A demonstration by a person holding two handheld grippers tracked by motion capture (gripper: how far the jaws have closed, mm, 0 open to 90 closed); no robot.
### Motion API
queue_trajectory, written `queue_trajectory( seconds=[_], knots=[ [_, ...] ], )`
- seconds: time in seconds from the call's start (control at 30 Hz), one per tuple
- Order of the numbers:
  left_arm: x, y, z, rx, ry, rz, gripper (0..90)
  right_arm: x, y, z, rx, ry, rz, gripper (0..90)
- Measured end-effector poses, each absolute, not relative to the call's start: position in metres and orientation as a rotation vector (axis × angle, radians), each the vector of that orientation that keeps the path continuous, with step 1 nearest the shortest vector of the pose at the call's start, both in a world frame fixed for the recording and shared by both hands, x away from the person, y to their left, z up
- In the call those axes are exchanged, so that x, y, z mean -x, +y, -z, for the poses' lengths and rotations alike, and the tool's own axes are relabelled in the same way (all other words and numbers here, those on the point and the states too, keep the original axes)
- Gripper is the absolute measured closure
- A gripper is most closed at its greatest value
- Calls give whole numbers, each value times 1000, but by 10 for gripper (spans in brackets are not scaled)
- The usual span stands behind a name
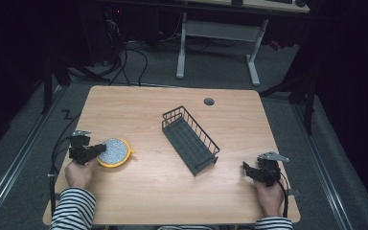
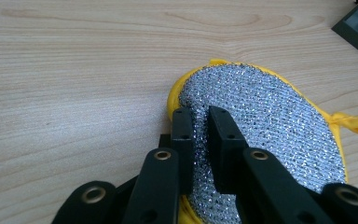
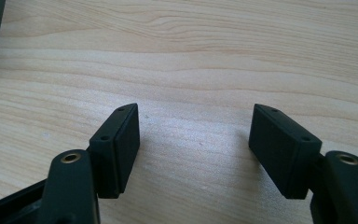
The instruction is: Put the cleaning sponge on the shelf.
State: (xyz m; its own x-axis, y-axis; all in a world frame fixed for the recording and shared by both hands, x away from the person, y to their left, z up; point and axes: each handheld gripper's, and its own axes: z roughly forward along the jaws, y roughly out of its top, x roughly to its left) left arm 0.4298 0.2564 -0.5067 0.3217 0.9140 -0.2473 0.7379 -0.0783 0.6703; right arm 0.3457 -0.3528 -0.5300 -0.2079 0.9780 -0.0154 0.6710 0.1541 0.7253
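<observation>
On worktop, left: round scourer (image 2: 265,135), silver glittery mesh, yellow rim.
Left gripper (image 2: 200,119): jaws clamped on the scourer's near edge.
Right gripper (image 3: 196,133): jaws wide apart over bare wood.
Centre: dark wire basket (image 1: 190,139), oblong.

Between the black jaws of the left gripper (image 2: 199,116) lies a round scouring pad (image 2: 265,135) whose face is a glittering silver mesh, edged in bright yellow with a yellow loop on the side away from the jaws. Beyond the pad, the wire basket (image 1: 190,139) is dark grey. The right gripper (image 3: 195,123) is black too, with small brass-coloured rivets on its arms. Under both tools the table (image 1: 139,108) is pale wood with wavy grain. The sleeves (image 1: 74,209) behind the grippers carry black-and-white stripes
</observation>
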Motion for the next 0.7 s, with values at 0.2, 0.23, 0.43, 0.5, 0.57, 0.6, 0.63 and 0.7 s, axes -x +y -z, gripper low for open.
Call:
queue_trajectory(
  seconds=[0.2,0.23,0.43,0.5,0.57,0.6,0.63,0.7],
  knots=[
    [-424,260,496,-1815,1433,-292,824,-346,-353,530,-1565,1945,-823,335],
    [-423,260,495,-1814,1429,-294,824,-346,-353,530,-1565,1945,-823,336],
    [-419,254,476,-1848,1367,-326,824,-346,-353,530,-1565,1946,-823,335],
    [-418,251,469,-1856,1344,-331,824,-346,-353,530,-1565,1946,-823,334],
    [-418,245,462,-1859,1315,-338,824,-346,-353,530,-1565,1946,-823,334],
    [-418,244,459,-1867,1303,-337,824,-346,-353,530,-1565,1946,-824,333],
    [-418,240,456,-1862,1292,-338,824,-346,-353,530,-1564,1947,-823,333],
    [-420,234,448,-1865,1261,-332,824,-346,-353,530,-1566,1946,-825,333]
  ],
)
